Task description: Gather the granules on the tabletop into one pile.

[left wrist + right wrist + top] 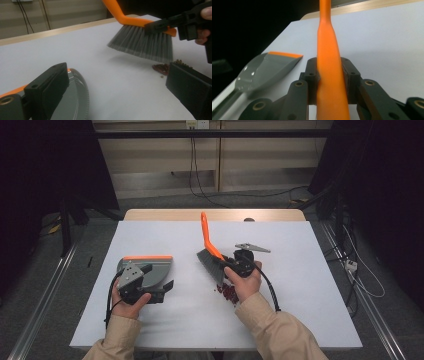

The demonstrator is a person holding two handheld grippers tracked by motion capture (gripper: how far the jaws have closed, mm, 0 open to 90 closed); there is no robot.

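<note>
Beans, or something like them, lie in a small dark red pile (227,290) on the white counter (300,270), just under and beside the grey bristles of an orange-handled brush (210,251). The right tongs (235,266) are clenched on the brush handle, both jaws pressed against the orange plastic in the right gripper view. The left tongs (155,282) sit at the grey dustpan (150,267), which rests on the counter well apart from the pile with its orange lip pointing away from the person. One jaw overlaps the pan's rim in the left gripper view and the other stands wide of it, so they look released, though I cannot tell for sure.

My guess is the pile is meant to end up in the pan. From where I stand, the trouble is the gap: sweeping across that much bare counter could scatter the pieces, and some could roll off the near edge. The pan's lip also faces the wrong way for a sweep from the right. If the left tongs aren't gripping it, the pan may slide when the brush pushes against it. The bristles appear to hang slightly off the surface, so a shallow pass might skip over the pile.
</note>
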